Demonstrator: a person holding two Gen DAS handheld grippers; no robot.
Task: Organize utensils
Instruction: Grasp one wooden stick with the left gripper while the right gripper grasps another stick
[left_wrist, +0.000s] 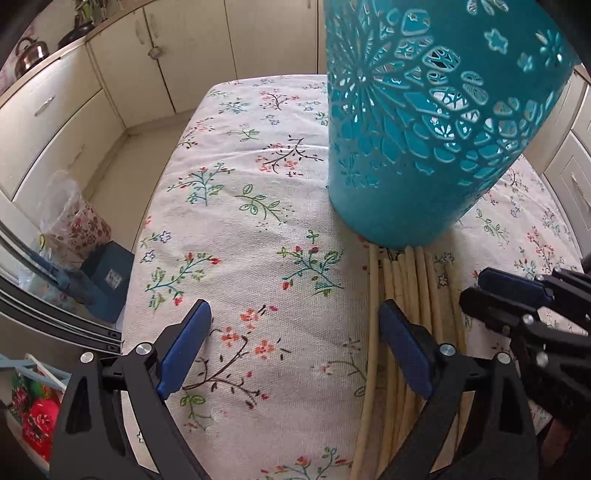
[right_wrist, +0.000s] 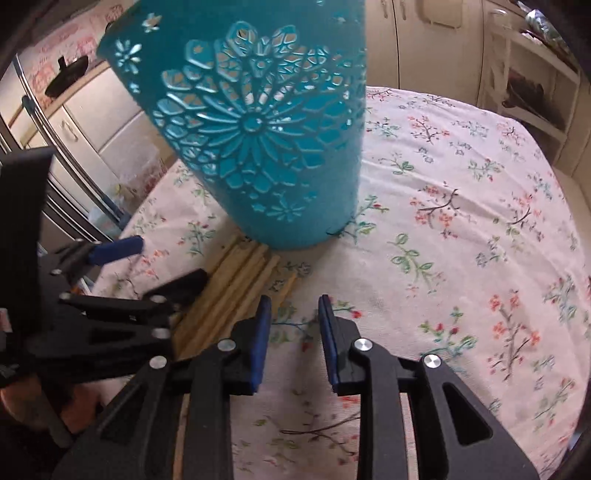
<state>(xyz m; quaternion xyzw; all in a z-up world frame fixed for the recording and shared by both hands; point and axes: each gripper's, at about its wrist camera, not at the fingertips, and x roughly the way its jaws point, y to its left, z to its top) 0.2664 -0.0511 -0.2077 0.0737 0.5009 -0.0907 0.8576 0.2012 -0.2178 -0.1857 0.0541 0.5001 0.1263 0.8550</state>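
Note:
A tall teal utensil holder (left_wrist: 424, 122) with cut-out flower patterns stands on the floral tablecloth (left_wrist: 240, 221); it also shows in the right wrist view (right_wrist: 258, 140). A bundle of pale wooden chopsticks (left_wrist: 410, 288) lies flat in front of its base, seen too in the right wrist view (right_wrist: 232, 291). My left gripper (left_wrist: 295, 332) is open wide and empty, its right finger over the chopsticks. My right gripper (right_wrist: 293, 321) is open with a narrow gap and empty, just right of the chopsticks' tips. It also shows in the left wrist view (left_wrist: 491, 291).
Cream kitchen cabinets (left_wrist: 110, 74) run along the back and sides. A kettle (left_wrist: 31, 51) sits on the counter. A plastic bag and a blue box (left_wrist: 107, 280) stand on the floor left of the table. White shelves (right_wrist: 524, 85) stand at the far right.

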